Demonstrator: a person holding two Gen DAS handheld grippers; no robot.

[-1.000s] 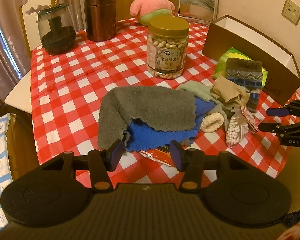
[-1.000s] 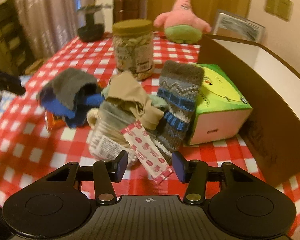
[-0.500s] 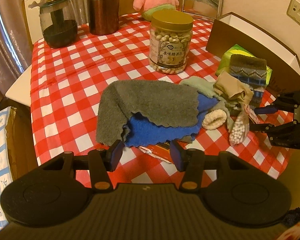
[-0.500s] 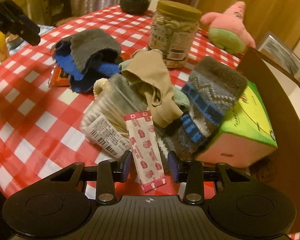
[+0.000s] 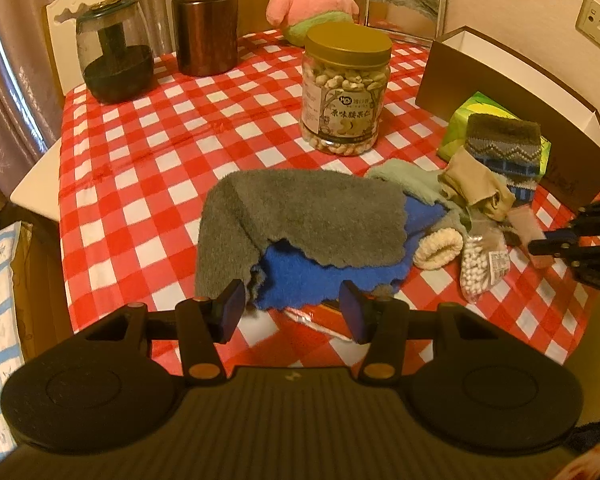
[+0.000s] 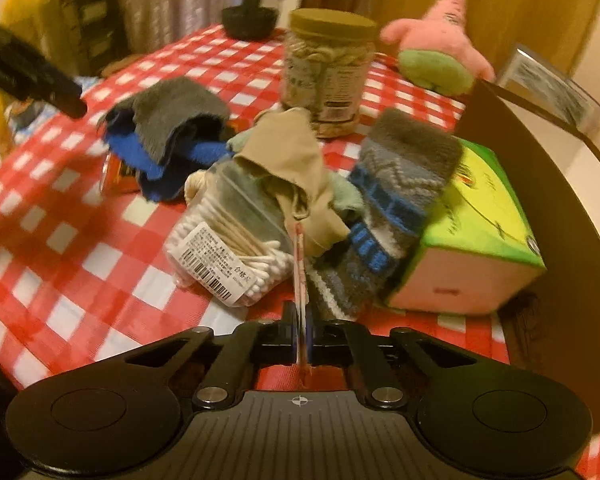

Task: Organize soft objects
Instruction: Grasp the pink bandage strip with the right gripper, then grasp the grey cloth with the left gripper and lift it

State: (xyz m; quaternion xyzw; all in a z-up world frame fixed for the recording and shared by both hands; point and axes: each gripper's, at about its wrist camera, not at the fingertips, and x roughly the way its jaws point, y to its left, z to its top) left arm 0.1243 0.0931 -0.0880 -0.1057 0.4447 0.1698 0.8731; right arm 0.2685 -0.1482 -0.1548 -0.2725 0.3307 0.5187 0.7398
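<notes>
Right wrist view had the right gripper (image 6: 299, 330) pinched on the bandage strip (image 6: 299, 264), running straight away toward the far pile; left gripper (image 5: 292, 312) sat wide, just short of the grey towel (image 5: 300, 216).

Warm, dim indoor light gives both views a yellow-orange cast. The left wrist view is fairly sharp: the jar (image 5: 346, 92) label reads clearly and the gold lid carries a soft sheen, with a faint highlight on the copper canister (image 5: 204, 20). Shadows under the grey towel (image 5: 300, 220) are soft. The right wrist view is smeared by motion blur, worst on the tablecloth (image 6: 52, 240) at left and the plush (image 6: 440, 44) behind. Both fisheye pictures bend straight lines near the rim, and their corners fall off to black.
</notes>
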